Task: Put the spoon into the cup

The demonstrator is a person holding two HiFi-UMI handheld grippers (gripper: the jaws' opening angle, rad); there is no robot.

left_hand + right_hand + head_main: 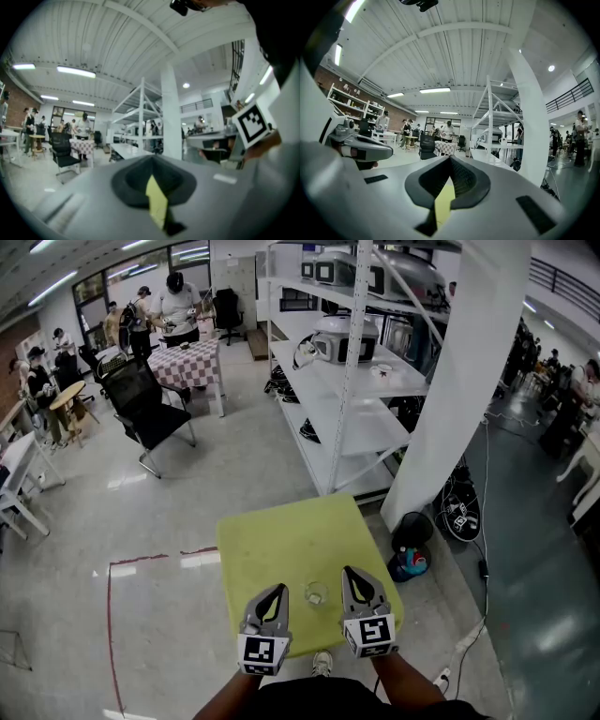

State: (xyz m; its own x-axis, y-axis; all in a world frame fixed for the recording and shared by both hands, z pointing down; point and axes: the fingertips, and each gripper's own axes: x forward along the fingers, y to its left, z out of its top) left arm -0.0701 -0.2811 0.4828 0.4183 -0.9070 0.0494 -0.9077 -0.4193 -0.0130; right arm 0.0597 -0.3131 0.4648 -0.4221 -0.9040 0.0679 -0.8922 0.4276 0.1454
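A small clear glass cup (316,593) stands on the yellow-green table (291,540) near its front edge, between my two grippers. No spoon shows in any view. My left gripper (278,588) is held level just left of the cup, jaws together with nothing in them. My right gripper (348,571) sits just right of the cup, also shut and empty. In the left gripper view the left gripper (152,158) has its tips meeting, with only a sliver of table (157,201) showing behind them. The right gripper view shows the right gripper (450,159) the same way.
A white shelving rack (347,381) with appliances stands beyond the table, with a white pillar (459,381) to its right. A fan (412,531) and cables lie on the floor at the right. A black chair (145,404) and people at a checked table (187,362) are far left.
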